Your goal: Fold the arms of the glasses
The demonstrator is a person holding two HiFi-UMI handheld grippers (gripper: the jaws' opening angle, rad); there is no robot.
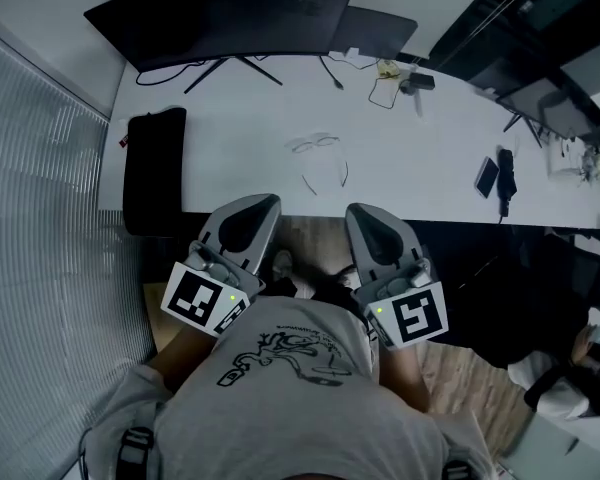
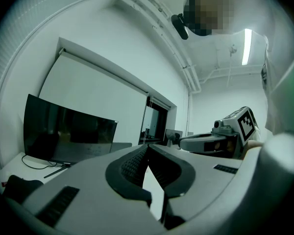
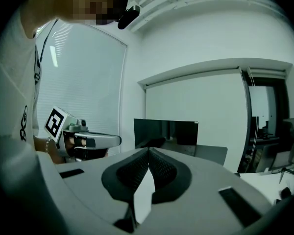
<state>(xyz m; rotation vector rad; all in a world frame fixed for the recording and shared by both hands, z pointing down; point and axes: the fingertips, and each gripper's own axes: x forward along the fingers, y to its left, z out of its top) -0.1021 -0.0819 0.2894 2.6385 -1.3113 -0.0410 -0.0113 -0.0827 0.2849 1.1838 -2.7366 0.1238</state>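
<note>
While left tongs [image 2: 147, 147] and right tongs [image 3: 148, 152] sit closed, overhead shows glasses [image 1: 315, 145].

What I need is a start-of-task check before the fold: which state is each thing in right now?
glasses, arms unfolded, untouched
left gripper, shut, empty
right gripper, shut, empty
monitor, screen dark
phone, screen dark
</note>
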